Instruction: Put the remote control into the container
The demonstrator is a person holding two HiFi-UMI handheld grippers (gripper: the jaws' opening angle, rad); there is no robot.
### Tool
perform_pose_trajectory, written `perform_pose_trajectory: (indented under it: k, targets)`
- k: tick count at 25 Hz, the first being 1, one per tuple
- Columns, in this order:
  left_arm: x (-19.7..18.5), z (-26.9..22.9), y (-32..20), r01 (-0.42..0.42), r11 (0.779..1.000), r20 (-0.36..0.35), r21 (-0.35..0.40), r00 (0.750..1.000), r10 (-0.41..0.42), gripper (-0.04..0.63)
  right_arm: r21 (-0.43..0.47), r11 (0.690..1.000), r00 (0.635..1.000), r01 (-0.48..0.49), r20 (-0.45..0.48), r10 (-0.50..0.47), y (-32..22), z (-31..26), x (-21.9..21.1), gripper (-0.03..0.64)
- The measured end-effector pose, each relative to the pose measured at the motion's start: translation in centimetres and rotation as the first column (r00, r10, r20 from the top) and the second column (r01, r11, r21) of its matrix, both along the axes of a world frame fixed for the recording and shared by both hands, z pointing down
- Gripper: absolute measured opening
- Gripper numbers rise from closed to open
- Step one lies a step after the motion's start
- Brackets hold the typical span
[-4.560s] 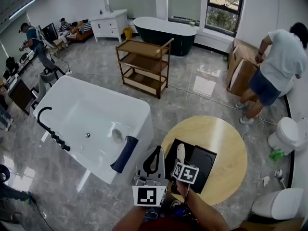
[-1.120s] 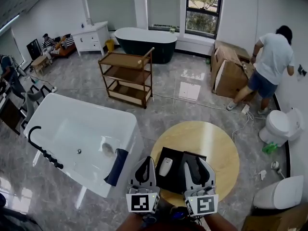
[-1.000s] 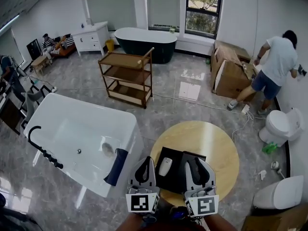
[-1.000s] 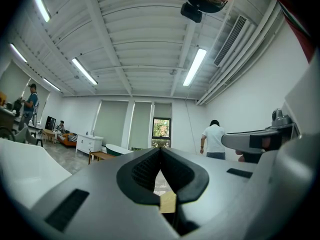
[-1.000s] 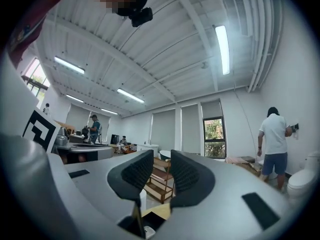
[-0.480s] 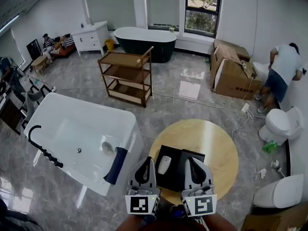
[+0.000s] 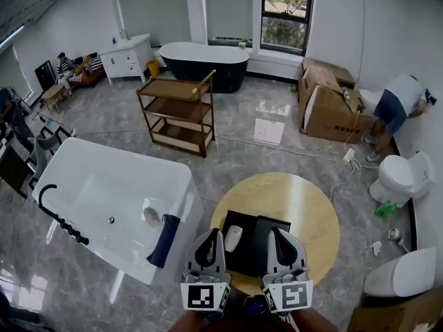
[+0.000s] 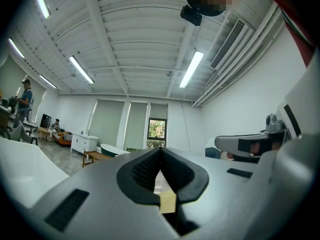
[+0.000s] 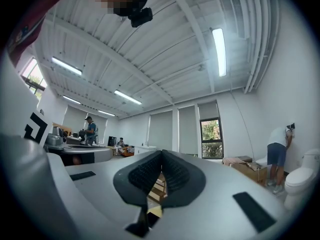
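The white remote control [image 7: 233, 238] lies inside the black container [image 7: 255, 249], in its left part, on the round wooden table [image 7: 304, 203]. Both grippers are held close to my body at the table's near edge, apart from the remote. My left gripper [image 7: 211, 234] is shut with nothing between its pads; in the left gripper view its jaws [image 8: 161, 153] meet and point up into the room. My right gripper [image 7: 278, 232] is likewise shut and empty, its pads pressed together in the right gripper view [image 9: 161, 155].
A white bathtub [image 7: 111, 192] stands left of the table, with a dark towel over its rim [image 7: 163, 239]. A wooden trolley [image 7: 176, 109], a dark tub [image 7: 204, 57] and cardboard boxes [image 7: 332, 106] lie beyond. A person [image 7: 398, 109] bends by toilets [image 7: 396, 178] at the right.
The remote, held over the container by my right gripper earlier, now lies in it; both grippers have drawn back. The right jaws have come together. The person at right bent down.
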State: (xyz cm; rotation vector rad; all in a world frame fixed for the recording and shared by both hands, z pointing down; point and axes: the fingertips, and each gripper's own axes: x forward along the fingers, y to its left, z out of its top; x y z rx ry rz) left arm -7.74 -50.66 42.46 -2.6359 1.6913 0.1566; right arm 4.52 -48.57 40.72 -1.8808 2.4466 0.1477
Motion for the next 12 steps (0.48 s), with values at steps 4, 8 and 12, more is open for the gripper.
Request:
perform_pose_trajectory:
  k: [4,8,12]
  targets:
    - [0.5,-0.1,-0.2,-0.01,1.0,0.005,-0.003,1.0,0.01,0.015,0.011,1.0,1.0,-0.017,-0.009,0.017,0.0,-0.3,0.7,0.023]
    - [0.7,-0.4,-0.2,-0.009,1.0,0.0,-0.001,1.0,0.009,0.015,0.012,0.999,0.999,-0.032,-0.016,0.032,0.1,-0.4,1.2,0.023]
    - [1.0,-0.7,-0.2,-0.016,1.0,-0.001,0.007,1.0,0.016,0.015,0.016,0.999,0.999,-0.042,-0.014,0.042,0.1,-0.5,1.5,0.023]
